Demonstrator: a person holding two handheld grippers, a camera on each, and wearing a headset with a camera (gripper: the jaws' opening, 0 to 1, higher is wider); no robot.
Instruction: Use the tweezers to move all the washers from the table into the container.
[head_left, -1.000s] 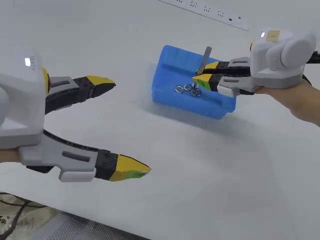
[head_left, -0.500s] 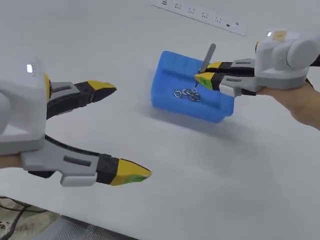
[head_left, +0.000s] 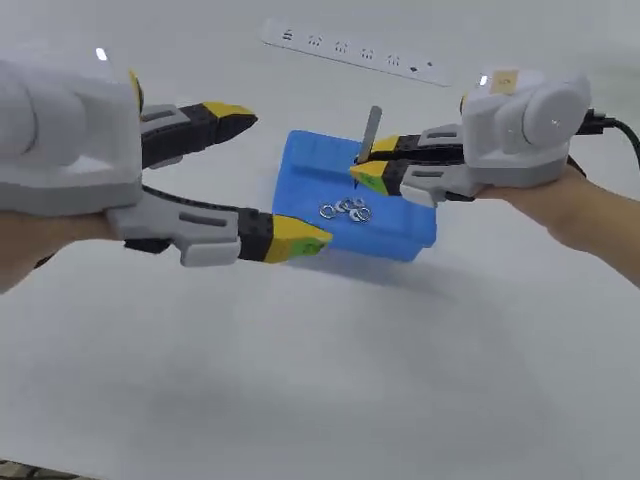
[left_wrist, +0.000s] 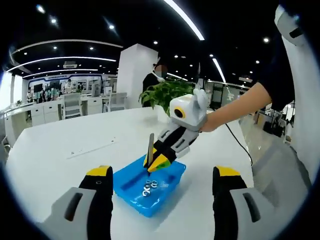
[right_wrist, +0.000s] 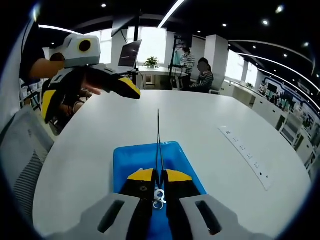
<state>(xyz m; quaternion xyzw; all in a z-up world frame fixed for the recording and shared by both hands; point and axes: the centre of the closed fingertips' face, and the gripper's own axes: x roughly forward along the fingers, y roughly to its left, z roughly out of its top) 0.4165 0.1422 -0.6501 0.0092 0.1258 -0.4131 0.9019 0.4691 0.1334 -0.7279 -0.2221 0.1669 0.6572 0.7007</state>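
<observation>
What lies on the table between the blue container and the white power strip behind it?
Nothing. In the head view that stretch of table is bare between the blue container and the power strip.

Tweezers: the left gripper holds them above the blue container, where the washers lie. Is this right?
No, the right gripper holds the tweezers, as the right gripper view shows; they are above the blue container, where the washers lie.

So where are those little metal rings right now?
In the head view the washers lie clustered inside the blue container, mid-picture, close by the tips of the right gripper, which is shut on the tweezers.
</observation>
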